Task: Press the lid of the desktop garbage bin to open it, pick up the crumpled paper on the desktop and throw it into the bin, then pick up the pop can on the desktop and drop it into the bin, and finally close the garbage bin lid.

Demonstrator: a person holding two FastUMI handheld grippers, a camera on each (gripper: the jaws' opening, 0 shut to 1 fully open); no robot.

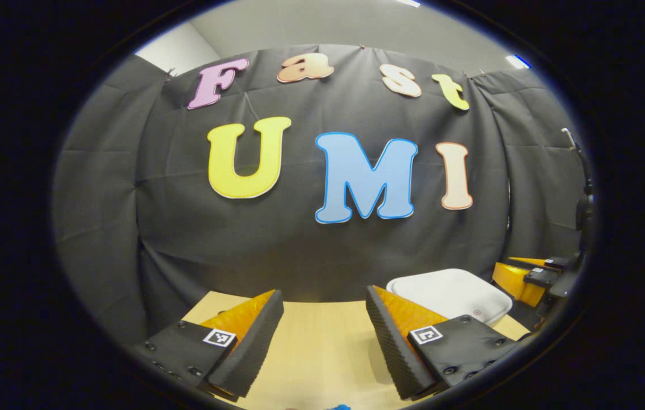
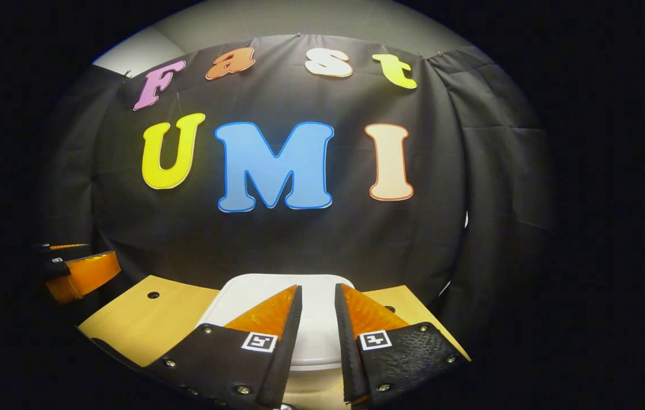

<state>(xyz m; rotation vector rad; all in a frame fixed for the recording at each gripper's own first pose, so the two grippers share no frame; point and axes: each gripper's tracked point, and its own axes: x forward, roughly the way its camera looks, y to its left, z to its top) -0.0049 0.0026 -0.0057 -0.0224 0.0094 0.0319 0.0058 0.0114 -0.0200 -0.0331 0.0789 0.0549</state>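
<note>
The white garbage bin (image 2: 322,319) stands on the wooden desk, its lid (image 1: 448,293) lying flat and closed. In the right gripper view my right gripper (image 2: 318,287) hovers just over the lid's near half, its fingers only a narrow gap apart with nothing between them. The left gripper view catches this same gripper (image 1: 527,279) at its far right, beside the bin. My left gripper (image 1: 324,295) is open wide over bare desk to the left of the bin, holding nothing, and appears again as the left gripper (image 2: 80,273) at the left edge. A small blue object (image 1: 337,406) peeks in at the bottom edge; what it is cannot be told.
The light wooden desk (image 1: 322,341) ends close to the black cloth wall behind it. A small round hole (image 2: 153,295) marks the desk to the left of the bin. A dark stand (image 1: 582,210) rises at the far right.
</note>
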